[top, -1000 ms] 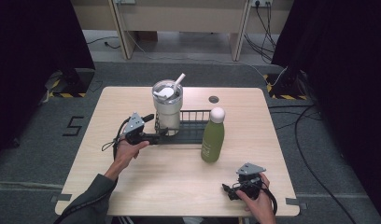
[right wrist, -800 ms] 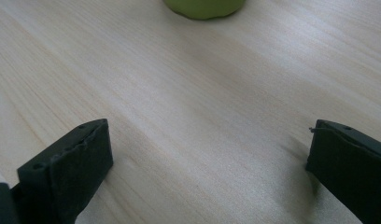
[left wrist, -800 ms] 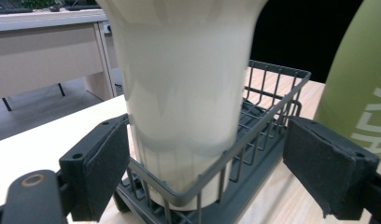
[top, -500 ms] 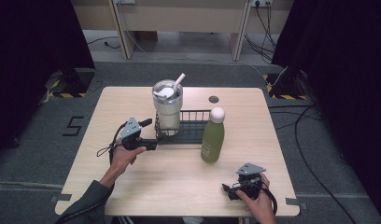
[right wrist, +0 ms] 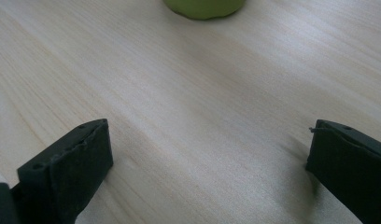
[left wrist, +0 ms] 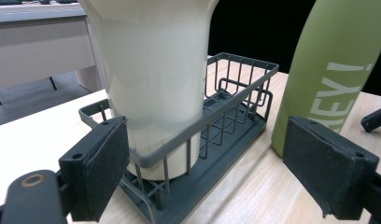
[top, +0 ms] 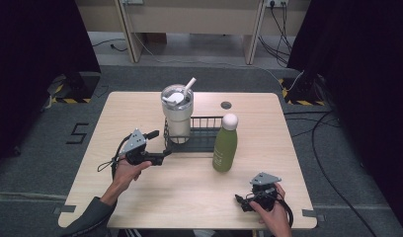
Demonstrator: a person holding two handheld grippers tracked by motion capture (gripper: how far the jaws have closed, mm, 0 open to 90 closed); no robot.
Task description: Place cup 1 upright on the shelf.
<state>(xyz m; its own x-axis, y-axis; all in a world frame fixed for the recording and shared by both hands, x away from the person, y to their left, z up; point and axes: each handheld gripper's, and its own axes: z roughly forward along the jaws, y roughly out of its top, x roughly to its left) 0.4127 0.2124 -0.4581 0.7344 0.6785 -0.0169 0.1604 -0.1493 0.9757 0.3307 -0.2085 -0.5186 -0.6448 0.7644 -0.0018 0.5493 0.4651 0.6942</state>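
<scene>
A cream tumbler [top: 177, 117] with a lid and straw stands in the left end of a dark wire basket [top: 204, 140]. A green bottle [top: 225, 148] with a white cap stands upright just outside the basket's front right corner. My left gripper [top: 159, 145] is open and points at the basket's left end, just short of it. In the left gripper view, the tumbler [left wrist: 151, 84] and basket [left wrist: 226, 116] lie ahead between the open jaws of the left gripper [left wrist: 216, 179], with the bottle [left wrist: 338, 70] to the right. My right gripper [top: 243, 201] rests open near the front edge. In its own view the right gripper [right wrist: 207, 172] faces the bottle's base [right wrist: 205, 5].
A small dark round disc [top: 225, 105] sits in the wooden table [top: 288, 148] near the far edge. Bare wood lies between the bottle and the right gripper. Cables run over the floor to the right, and desk legs stand beyond the table.
My left gripper has drawn back a little from the basket toward the near edge. The right gripper, bottle and tumbler have stayed put.
</scene>
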